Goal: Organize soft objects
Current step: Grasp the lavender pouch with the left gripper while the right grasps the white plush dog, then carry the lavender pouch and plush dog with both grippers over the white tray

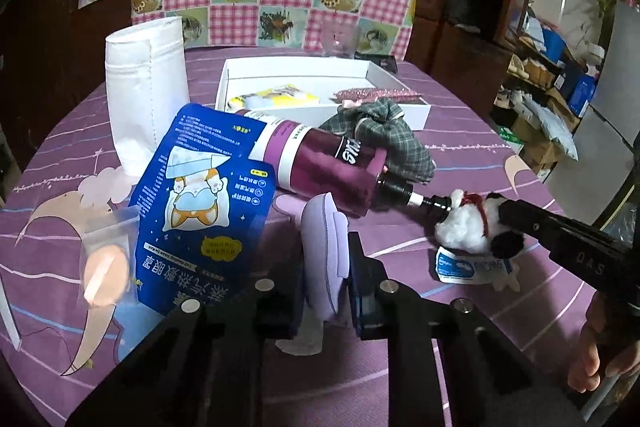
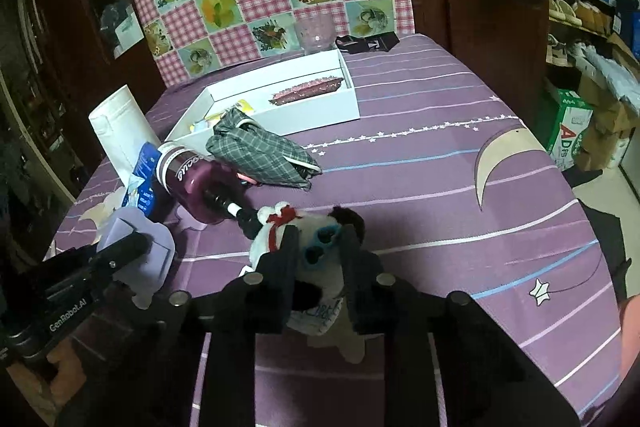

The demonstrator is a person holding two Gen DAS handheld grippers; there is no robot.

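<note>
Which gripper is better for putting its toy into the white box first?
Probably the right gripper: it holds the plush panda, with open cloth toward the white box. The left gripper's path crosses the purple bottle.

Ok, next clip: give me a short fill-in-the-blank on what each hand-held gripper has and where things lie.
1. The left hand-held gripper is shut on the soft ____ pad.
2. The right hand-held gripper is shut on the white-and-black plush ____.
3. The pink glitter strip lies inside the shallow white ____.
4. The maroon bottle lies on its ____.

Missing words: lilac; toy; box; side
</note>
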